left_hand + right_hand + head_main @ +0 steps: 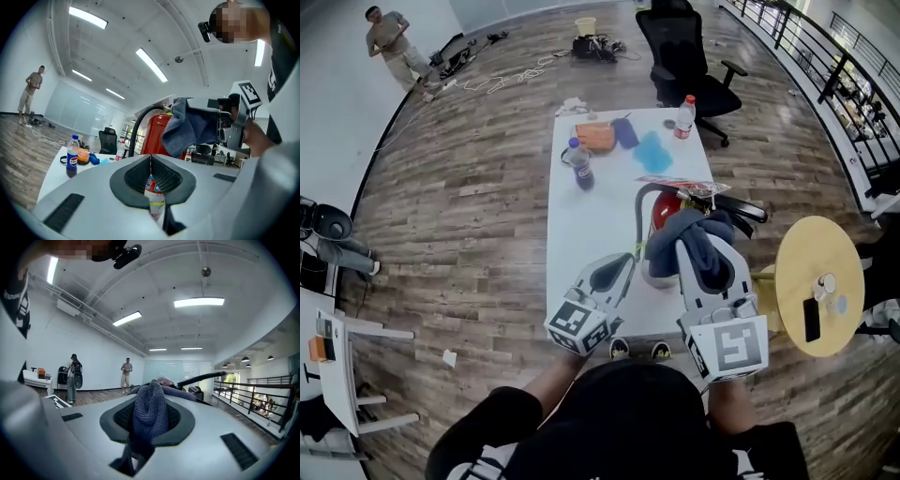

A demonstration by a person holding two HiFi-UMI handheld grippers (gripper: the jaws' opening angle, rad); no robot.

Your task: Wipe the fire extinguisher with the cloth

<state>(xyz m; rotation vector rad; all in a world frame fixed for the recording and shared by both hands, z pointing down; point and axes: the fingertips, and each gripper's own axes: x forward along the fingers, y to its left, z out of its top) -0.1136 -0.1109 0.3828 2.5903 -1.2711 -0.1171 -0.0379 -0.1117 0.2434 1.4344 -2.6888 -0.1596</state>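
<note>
Plainly, everything turns on how the cloth sits against the cylinder, so read it from your left across.

Your left gripper (pixel 625 262) lies low at the near edge of the worktop (pixel 591 225), its jaws pressed together on a printed tag (pixel 154 190). The tag is white with a red and blue mark and a yellow-green band, and its text is too small to read.

Just beyond and to the right of that gripper stands the fire extinguisher (pixel 661 217), by the worktop's right edge towards the near corner. Its long axis is upright. Its black hose (pixel 640 211) arches over the left side and its black handle (pixel 741 208) juts past the right edge.

The cloth (pixel 686 236), blue-grey, is bunched against the near right shoulder of the cylinder and touches it. Your right gripper (pixel 703 246) is clamped on a fold of that cloth, so the right hand is the nearer one for wiping. A stroke would likely run down the upright body.

For brands, 1 bottle (pixel 580 167) near the far left edge of the worktop carries a blue Pepsi label. A 2nd bottle with a red label (pixel 683 118) stands at the far right corner, and its print is unreadable.
</note>
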